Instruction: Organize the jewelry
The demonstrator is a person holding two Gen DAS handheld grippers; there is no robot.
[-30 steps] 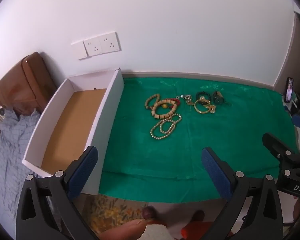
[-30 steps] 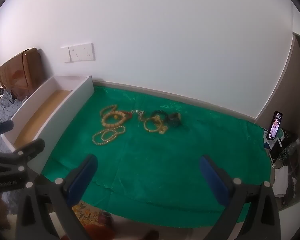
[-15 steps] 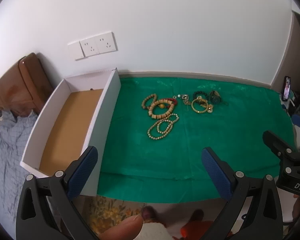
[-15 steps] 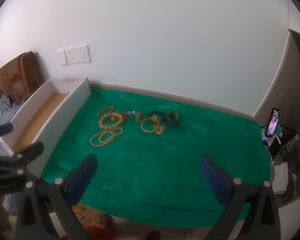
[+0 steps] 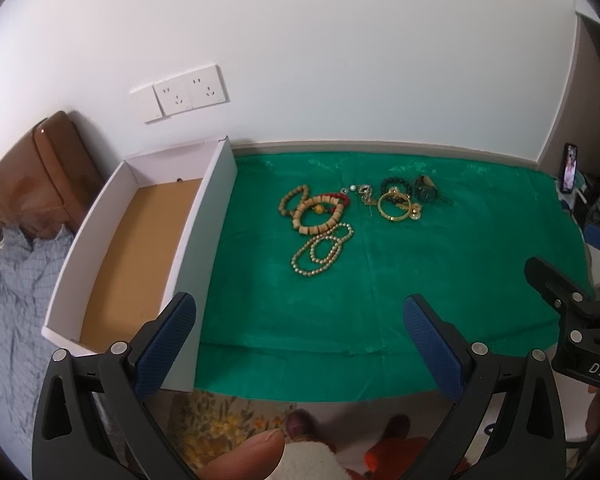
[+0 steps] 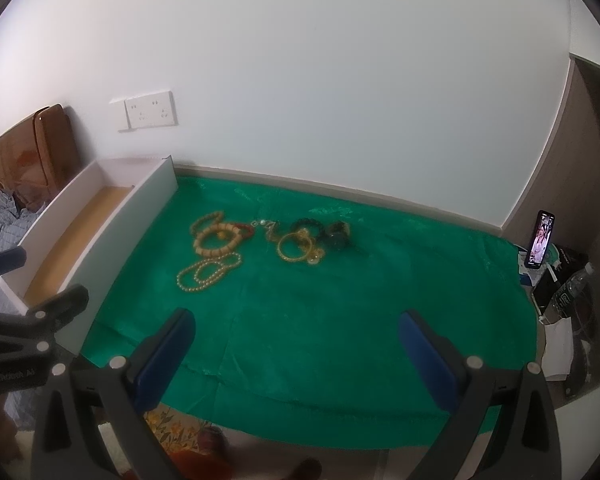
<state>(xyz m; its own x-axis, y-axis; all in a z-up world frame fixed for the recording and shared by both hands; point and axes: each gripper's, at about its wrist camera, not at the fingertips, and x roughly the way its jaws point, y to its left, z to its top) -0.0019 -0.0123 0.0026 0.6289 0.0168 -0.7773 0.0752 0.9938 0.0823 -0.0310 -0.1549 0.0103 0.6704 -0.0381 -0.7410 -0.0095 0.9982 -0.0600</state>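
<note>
Jewelry lies in a cluster on the green cloth (image 5: 400,280): a pearl necklace (image 5: 320,250), wooden bead bracelets (image 5: 314,210), a gold bangle (image 5: 396,206), a dark bead bracelet (image 5: 396,184) and a dark watch-like piece (image 5: 426,192). The same cluster shows in the right wrist view, with the pearl necklace (image 6: 208,272) and gold bangle (image 6: 296,248). A white box with a brown floor (image 5: 136,240) stands at the left. My left gripper (image 5: 300,320) is open and empty, well short of the jewelry. My right gripper (image 6: 296,334) is open and empty too.
The wall behind carries sockets (image 5: 190,92). A brown headboard (image 5: 40,168) and a blue-checked cloth (image 5: 16,280) lie left of the box. A phone (image 6: 542,238) stands at the right beside bottles. The right gripper's body (image 5: 572,312) shows at the left view's right edge.
Both views have shifted slightly, so the jewelry sits a little lower and further left in each. Both grippers stay open. Nothing on the cloth has moved.
</note>
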